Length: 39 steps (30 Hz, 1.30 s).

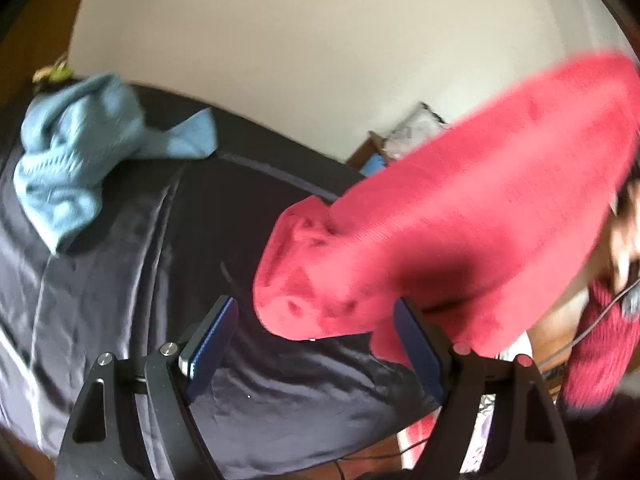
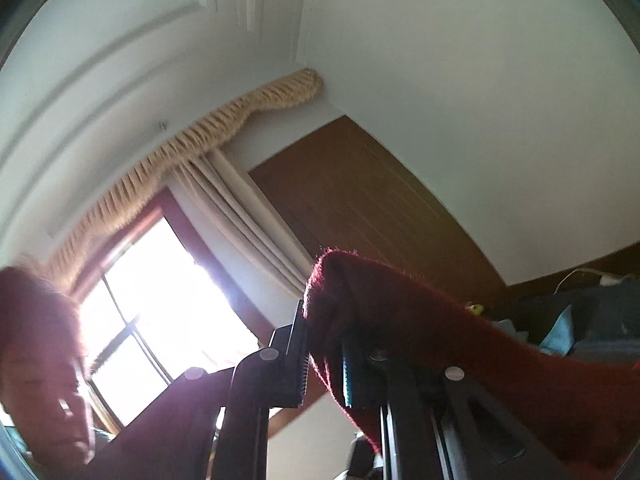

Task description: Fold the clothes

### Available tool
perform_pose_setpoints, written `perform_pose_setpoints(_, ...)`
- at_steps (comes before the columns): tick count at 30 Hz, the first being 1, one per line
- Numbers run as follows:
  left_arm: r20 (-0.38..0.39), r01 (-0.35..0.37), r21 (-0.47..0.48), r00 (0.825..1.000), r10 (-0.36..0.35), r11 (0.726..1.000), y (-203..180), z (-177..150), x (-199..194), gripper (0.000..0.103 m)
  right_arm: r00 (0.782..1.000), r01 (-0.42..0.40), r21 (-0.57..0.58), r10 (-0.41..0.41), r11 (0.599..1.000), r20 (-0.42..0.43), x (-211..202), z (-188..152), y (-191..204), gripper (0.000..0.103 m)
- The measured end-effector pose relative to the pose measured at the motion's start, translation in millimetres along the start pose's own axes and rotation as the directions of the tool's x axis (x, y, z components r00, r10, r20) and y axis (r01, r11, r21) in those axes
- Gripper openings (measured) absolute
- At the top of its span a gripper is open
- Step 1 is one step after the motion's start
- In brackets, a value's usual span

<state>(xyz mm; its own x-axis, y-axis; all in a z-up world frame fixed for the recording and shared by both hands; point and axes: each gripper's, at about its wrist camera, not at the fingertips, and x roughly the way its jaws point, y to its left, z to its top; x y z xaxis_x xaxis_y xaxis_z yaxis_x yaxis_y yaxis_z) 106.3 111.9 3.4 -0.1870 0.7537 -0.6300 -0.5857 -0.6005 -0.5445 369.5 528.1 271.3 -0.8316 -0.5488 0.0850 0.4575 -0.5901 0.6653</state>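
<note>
Left gripper: jaws apart, hovering over dark bed sheet. Red sweater held aloft, draped past the right finger. Blue sweater crumpled on the bed. Right gripper: jaws clamped on red sweater, raised toward window.

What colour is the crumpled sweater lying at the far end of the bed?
Light blue. The crumpled sweater shows best in the left wrist view, on the dark bedsheet.
</note>
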Motion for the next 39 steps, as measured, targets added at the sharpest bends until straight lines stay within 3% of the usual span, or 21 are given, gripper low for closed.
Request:
perform_pose_setpoints(5, -0.012, -0.003, 0.042, 1.0, 0.003, 0.999, 4.4, -17.8, -2.4, 0.083, 0.999, 0.046, -0.045, -0.047, 0.998, -0.011, 31.6, 15.2, 10.6, 0.014)
perform_pose_setpoints(8, -0.023, -0.045, 0.037, 0.999, 0.046, 0.998, 14.8, -30.6, 1.4, 0.083, 0.993, 0.115, -0.149, -0.118, 0.982, -0.008, 56.3, 28.1, 37.0, 0.014)
perform_pose_setpoints(11, -0.028, -0.087, 0.041, 0.996, 0.089, 0.995, 23.7, -43.3, 4.3, 0.083, 0.968, 0.247, -0.326, -0.247, 0.912, 0.044, 81.0, 34.3, 79.3, 0.014)
perform_pose_setpoints(16, -0.011, -0.106, 0.005, 0.994, 0.106, 0.994, 40.3, -67.6, -0.4, 0.083, 0.889, 0.454, -0.503, -0.414, 0.736, 0.195, 124.7, 33.8, 134.8, 0.014)
perform_pose_setpoints(21, 0.017, -0.119, -0.026, 0.993, 0.119, 0.993, 47.1, -81.4, 0.5, 0.083, 0.85, 0.524, -0.558, -0.441, 0.643, 0.29, 154.1, 34.6, 159.2, 0.013)
perform_pose_setpoints(28, 0.153, -0.126, 0.01, 0.981, 0.123, 0.992, 21.9, -66.4, -11.2, 0.083, 0.826, 0.555, -0.594, -0.471, 0.583, 0.309, 184.5, 34.9, 185.9, 0.013)
perform_pose_setpoints(33, 0.281, -0.092, 0.068, 0.957, 0.069, 0.993, -11.2, -38.8, -28.6, 0.083, 0.808, 0.575, -0.617, -0.491, 0.538, 0.324, 206.3, 35.1, 205.0, 0.013)
perform_pose_setpoints(36, 0.377, -0.083, 0.091, 0.925, 0.043, 0.992, -27.0, -15.1, -54.7, 0.083, 0.798, 0.585, -0.627, -0.504, 0.515, 0.331, 217.9, 35.6, 214.5, 0.013)
perform_pose_setpoints(39, 0.438, -0.119, 0.055, 0.895, 0.084, 0.991, -22.4, 10.3, -72.8, 0.083, 0.796, 0.589, -0.595, -0.518, 0.547, 0.313, 204.1, 39.9, 202.0, 0.013)
